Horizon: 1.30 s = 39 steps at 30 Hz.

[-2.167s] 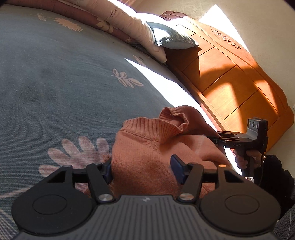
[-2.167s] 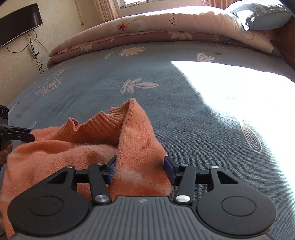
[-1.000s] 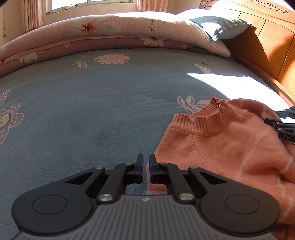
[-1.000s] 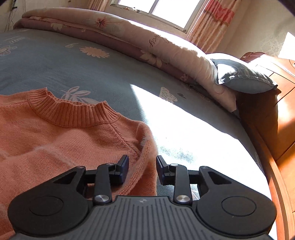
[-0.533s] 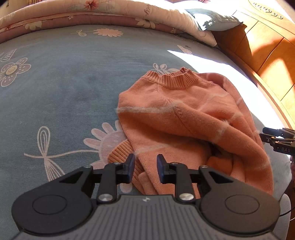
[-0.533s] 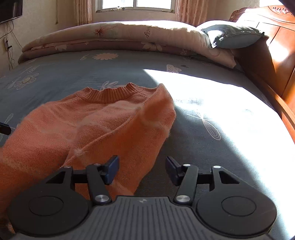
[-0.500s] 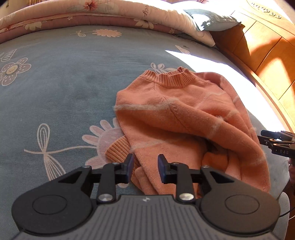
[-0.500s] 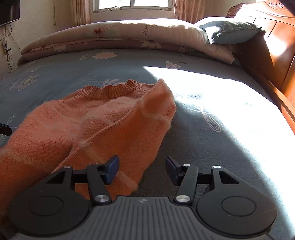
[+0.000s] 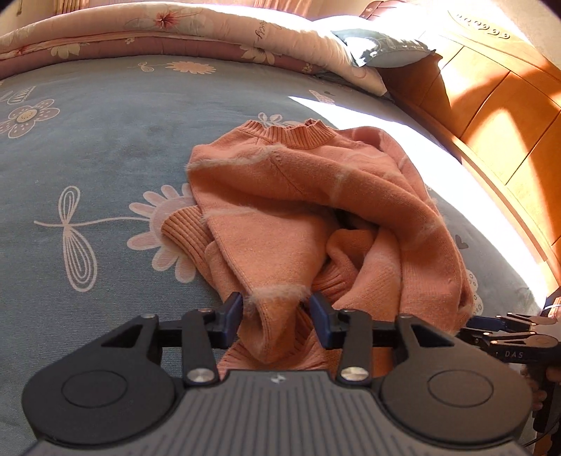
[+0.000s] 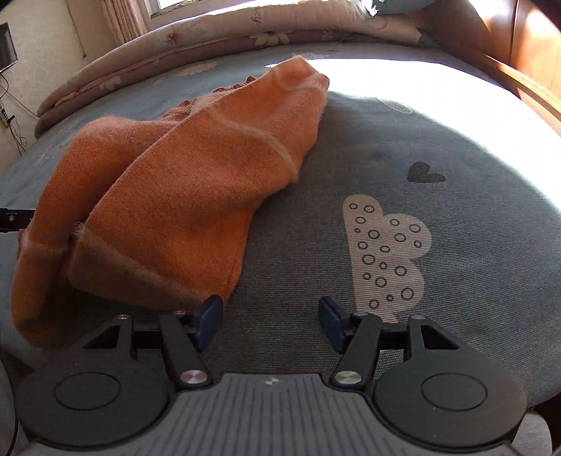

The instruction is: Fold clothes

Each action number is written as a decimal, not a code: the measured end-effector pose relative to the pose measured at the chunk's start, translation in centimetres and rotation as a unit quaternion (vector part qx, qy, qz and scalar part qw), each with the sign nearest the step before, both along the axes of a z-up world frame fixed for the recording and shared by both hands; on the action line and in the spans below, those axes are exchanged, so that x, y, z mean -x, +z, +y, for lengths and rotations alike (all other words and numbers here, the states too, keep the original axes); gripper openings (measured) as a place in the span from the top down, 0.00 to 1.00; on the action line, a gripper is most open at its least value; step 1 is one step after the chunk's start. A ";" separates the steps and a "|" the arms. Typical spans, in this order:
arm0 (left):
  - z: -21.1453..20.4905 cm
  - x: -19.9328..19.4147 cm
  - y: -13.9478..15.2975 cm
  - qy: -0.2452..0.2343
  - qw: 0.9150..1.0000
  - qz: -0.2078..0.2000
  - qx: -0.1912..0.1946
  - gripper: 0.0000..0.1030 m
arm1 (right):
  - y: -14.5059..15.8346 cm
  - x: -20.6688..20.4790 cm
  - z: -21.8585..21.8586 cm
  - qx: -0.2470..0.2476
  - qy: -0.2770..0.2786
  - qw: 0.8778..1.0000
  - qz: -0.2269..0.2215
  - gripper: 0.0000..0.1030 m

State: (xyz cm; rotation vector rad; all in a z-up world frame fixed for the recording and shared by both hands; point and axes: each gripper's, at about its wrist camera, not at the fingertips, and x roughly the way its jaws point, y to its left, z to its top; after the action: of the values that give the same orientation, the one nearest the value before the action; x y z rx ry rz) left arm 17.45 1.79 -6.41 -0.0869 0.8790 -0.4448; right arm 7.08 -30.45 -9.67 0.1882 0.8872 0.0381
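Observation:
An orange knit sweater (image 9: 298,196) lies crumpled on the blue flowered bed cover (image 9: 87,158), collar toward the quilt and hem toward me. My left gripper (image 9: 277,312) hovers at the near hem. Its jaws are opening, and a loose fold of the sweater stands between them. In the right wrist view the sweater (image 10: 196,168) lies to the left. My right gripper (image 10: 270,321) is over bare cover, jaws opening with nothing between them, and the hem corner lies just beyond its left finger. The right gripper (image 9: 491,326) also shows at the left view's right edge.
A rolled pink quilt (image 9: 175,31) and a grey pillow (image 9: 382,49) lie along the far side of the bed. An orange wooden headboard (image 9: 498,115) runs down the right. Strong sunlight falls across the cover near it. A hand (image 9: 547,379) holds the right gripper's handle.
Both grippers have let go of the sweater's shoulders and drawn back to its near hem. Their jaws have widened. The sweater now lies flat on the bed.

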 end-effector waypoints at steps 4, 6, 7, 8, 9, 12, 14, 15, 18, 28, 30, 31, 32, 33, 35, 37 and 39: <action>-1.2 1.0 -0.5 -0.017 0.999 -0.041 -0.028 0.62 | -0.4 0.2 0.1 0.000 0.006 1.000 0.001 0.36; -1.8 1.2 -0.9 -0.030 0.997 -0.056 -0.050 0.63 | -0.6 0.1 0.4 0.007 0.009 1.000 0.000 0.34; -1.9 1.2 -1.2 -0.029 0.996 -0.057 -0.057 0.65 | -0.6 0.0 0.7 0.013 0.012 1.000 -0.001 0.33; -1.8 1.2 -1.5 -0.024 0.996 -0.057 -0.061 0.74 | -0.7 0.0 0.9 0.020 0.016 1.000 -0.003 0.32; -1.7 1.1 -1.7 -0.019 0.996 -0.057 -0.059 0.82 | -0.7 0.0 1.0 0.024 0.018 1.000 -0.004 0.32; -0.9 1.0 -1.7 -0.002 0.997 -0.065 -0.038 0.91 | -0.8 0.1 1.1 0.028 0.023 0.999 -0.006 0.31; -0.4 0.9 -1.0 0.012 0.997 -0.076 -0.030 0.92 | -0.8 0.1 1.1 0.031 0.027 0.999 -0.006 0.30; -0.2 0.7 -0.5 0.020 0.996 -0.080 -0.027 0.92 | -0.7 0.1 1.1 0.032 0.029 0.999 -0.004 0.30; 0.8 -0.2 1.2 0.042 0.994 -0.097 -0.025 0.94 | -0.3 -0.1 1.4 0.035 0.030 0.999 0.004 0.30; 7.7 -5.5 5.9 0.163 0.977 -0.139 -0.020 0.95 | 1.9 -0.2 2.0 0.046 0.034 0.998 -0.019 0.30; 9.3 -6.7 6.5 0.185 0.973 -0.138 -0.022 0.95 | 2.1 -0.3 1.8 0.044 0.029 0.998 -0.020 0.30; 10.1 -7.5 6.7 0.197 0.970 -0.137 -0.026 0.95 | 2.2 -0.4 1.7 0.044 0.026 0.998 -0.021 0.30; 10.9 -8.2 6.9 0.209 0.968 -0.137 -0.031 0.95 | 2.3 -0.5 1.6 0.045 0.023 0.998 -0.022 0.30; 11.7 -8.9 7.1 0.218 0.966 -0.135 -0.033 0.95 | 2.3 -0.6 1.5 0.045 0.021 0.999 -0.023 0.30; 13.1 -10.3 7.3 0.237 0.962 -0.133 -0.040 0.95 | 2.5 -0.8 1.3 0.046 0.016 0.998 -0.024 0.30; 13.8 -11.3 7.6 0.252 0.956 -0.138 -0.057 0.95 | 2.6 -1.0 1.1 0.049 0.012 0.998 -0.025 0.30; 15.0 -12.1 8.3 0.265 0.954 -0.137 -0.040 0.96 | 2.8 -1.2 1.0 0.052 0.008 0.998 -0.025 0.30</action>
State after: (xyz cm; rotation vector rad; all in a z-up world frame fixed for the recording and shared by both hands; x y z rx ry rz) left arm 29.52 16.76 1.93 -0.1771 0.5675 0.0823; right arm 8.26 -29.47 -6.90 0.0838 0.8382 0.0112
